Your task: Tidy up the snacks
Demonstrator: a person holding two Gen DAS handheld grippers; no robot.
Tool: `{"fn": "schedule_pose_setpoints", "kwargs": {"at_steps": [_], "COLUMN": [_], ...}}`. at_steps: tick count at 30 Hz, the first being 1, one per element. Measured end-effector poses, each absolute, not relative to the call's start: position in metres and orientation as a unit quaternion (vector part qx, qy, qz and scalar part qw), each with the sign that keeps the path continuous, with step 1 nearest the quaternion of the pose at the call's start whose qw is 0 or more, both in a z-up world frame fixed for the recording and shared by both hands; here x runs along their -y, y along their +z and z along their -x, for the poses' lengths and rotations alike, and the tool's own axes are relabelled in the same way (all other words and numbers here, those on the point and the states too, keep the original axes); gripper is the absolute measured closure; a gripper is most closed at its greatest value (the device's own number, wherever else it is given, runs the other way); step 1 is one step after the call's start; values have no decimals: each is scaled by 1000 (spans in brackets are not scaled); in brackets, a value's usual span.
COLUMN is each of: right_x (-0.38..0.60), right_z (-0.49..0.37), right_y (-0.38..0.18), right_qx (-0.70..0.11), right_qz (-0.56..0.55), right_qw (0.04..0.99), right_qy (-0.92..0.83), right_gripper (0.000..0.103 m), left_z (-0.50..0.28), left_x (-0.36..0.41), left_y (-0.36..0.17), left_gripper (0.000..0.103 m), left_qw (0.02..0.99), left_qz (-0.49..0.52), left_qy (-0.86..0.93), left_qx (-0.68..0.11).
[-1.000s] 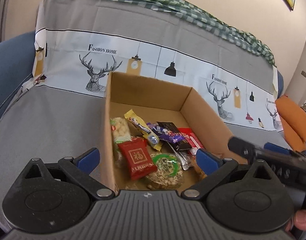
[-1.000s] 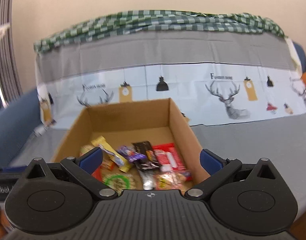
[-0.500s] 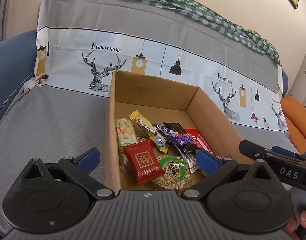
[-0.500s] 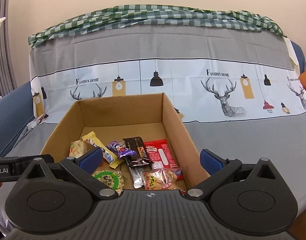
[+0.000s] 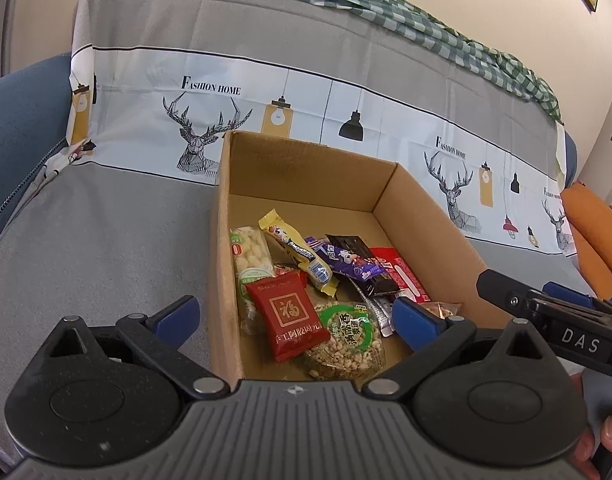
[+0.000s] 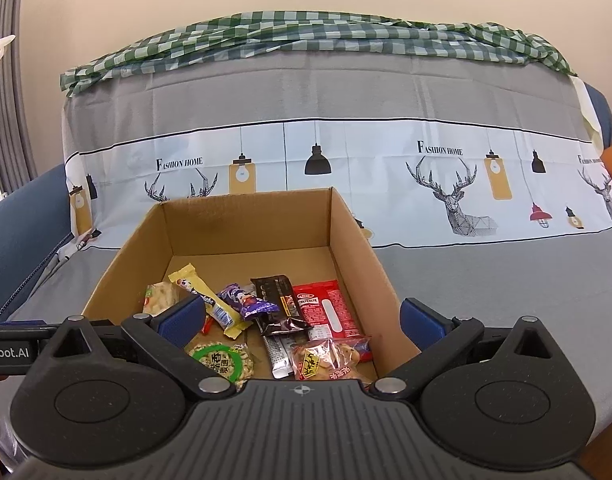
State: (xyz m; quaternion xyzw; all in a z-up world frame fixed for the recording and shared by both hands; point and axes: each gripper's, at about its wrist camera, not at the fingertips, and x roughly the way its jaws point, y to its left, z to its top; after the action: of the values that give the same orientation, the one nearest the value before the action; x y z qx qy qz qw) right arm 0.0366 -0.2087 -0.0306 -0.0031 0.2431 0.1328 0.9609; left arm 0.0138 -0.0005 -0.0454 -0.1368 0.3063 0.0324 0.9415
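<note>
While our left gripper (image 5: 294,318) and right gripper (image 6: 302,314) hang spread and empty, every visible snack already lies ahead in the box (image 6: 349,240)

I see the cardboard box (image 5: 421,216) sitting on the cloth-covered sofa seat (image 5: 94,248), its far wall close before the sofa backrest (image 6: 306,92) — a checked cloth (image 6: 306,36) lies along the top of that backrest. In the box, the snack packets (image 6: 274,320) are gathered toward the near end, some overlapping, with the far part of the floor bare. My left gripper (image 5: 294,314) straddles the box's left wall, and my right gripper (image 6: 304,314) straddles its right wall — both sets of jaws wide apart.
</note>
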Motion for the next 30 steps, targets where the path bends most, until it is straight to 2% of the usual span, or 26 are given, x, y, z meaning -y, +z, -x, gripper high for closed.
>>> {"fn": "schedule_pose_setpoints", "kwargs": {"at_steps": [30], "right_x": [204], "right_z": [-36], "right_y": [-32], "right_qx": [-247], "right_qz": [12], "right_qw": [959], "right_qy": [136], "right_gripper": [1], "left_z": [-20], "left_x": [5], "left_y": [-52], "left_gripper": [1], "left_qw": [934], "left_qz": [132], "left_qy": [21], "left_qx": [-332]}}
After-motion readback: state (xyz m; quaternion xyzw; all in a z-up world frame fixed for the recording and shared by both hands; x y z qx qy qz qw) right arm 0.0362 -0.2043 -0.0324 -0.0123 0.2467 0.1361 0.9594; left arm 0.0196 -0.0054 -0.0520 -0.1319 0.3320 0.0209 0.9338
